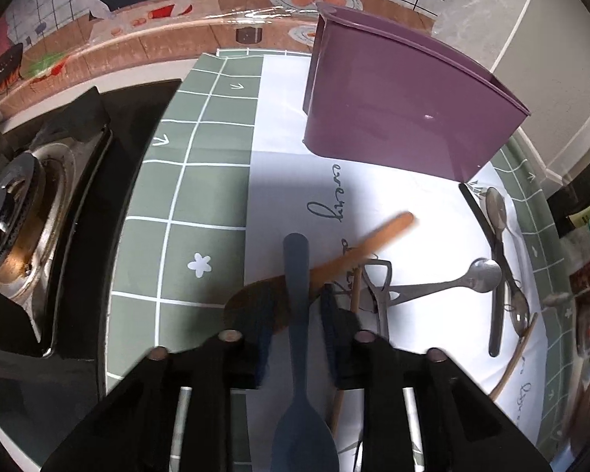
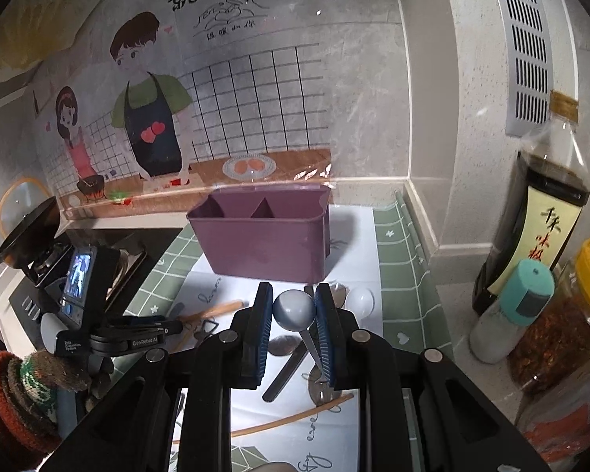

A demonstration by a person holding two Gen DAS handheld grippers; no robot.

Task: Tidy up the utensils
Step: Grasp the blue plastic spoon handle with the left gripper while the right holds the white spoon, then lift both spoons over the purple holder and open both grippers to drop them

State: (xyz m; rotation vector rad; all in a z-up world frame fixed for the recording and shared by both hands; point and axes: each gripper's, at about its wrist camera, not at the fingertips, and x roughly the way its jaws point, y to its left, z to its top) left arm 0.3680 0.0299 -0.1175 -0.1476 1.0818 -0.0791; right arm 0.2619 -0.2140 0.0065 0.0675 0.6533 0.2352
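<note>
While we look along the left gripper (image 1: 297, 338), its two black jaws sit narrow around the handle of a dark blue spoon (image 1: 299, 354), whose bowl lies toward the camera and whose handle tip points away toward the purple utensil holder (image 1: 397, 110). The pads seem to be at the handle, though blur keeps us from telling how firmly they press. Under the spoon lies a wooden spatula (image 1: 358, 251), crossing it at an angle, with metal spoons (image 1: 452, 281) scattered beside it on the white and green mat (image 1: 200, 196).

Our right gripper (image 2: 294, 314) holds a grey round-bowled spoon (image 2: 294, 310) between its blue pads, raised near the holder, which stands upright at the back of the mat with a divider inside.

To do this step well, we judge the left grip should be secure before lifting, then rise straight so the spatula beneath is not dragged along. Tilting the spoon handle-down would likely ease it into a compartment.
</note>
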